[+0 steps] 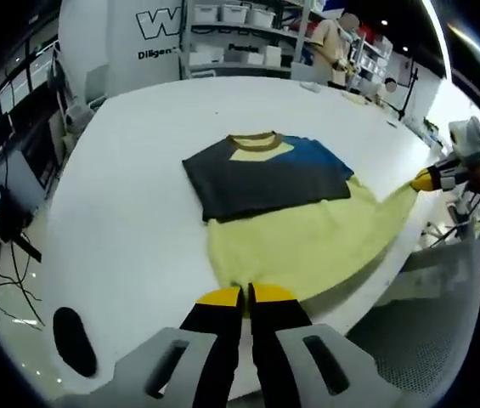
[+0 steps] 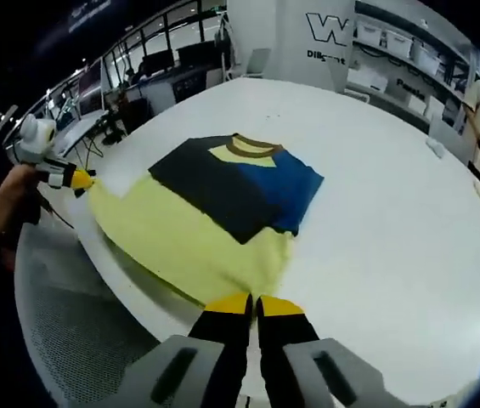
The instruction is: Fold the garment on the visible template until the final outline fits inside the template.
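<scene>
A T-shirt [image 1: 307, 238] lies flat on the white table [image 1: 138, 195], collar away from me. Its lower body is yellow; dark sleeves [image 1: 256, 174] and a blue panel [image 1: 316, 153] are folded across the chest. My left gripper [image 1: 246, 294] is shut on one corner of the yellow hem at the table's near edge. Coming in from the right, my right gripper [image 1: 431, 178] pinches the other hem corner, which is drawn out to a point. In the right gripper view the T-shirt [image 2: 189, 238] stretches between my right gripper [image 2: 255, 302] and the left gripper [image 2: 74, 178], held by a hand.
Shelves with white boxes [image 1: 231, 13] and a person [image 1: 333, 42] stand beyond the table's far side. A small black oval [image 1: 74, 340] lies near the table edge. A grey mesh surface [image 2: 70, 323] sits below the near edge. Desks with monitors [image 2: 155, 64] line the left.
</scene>
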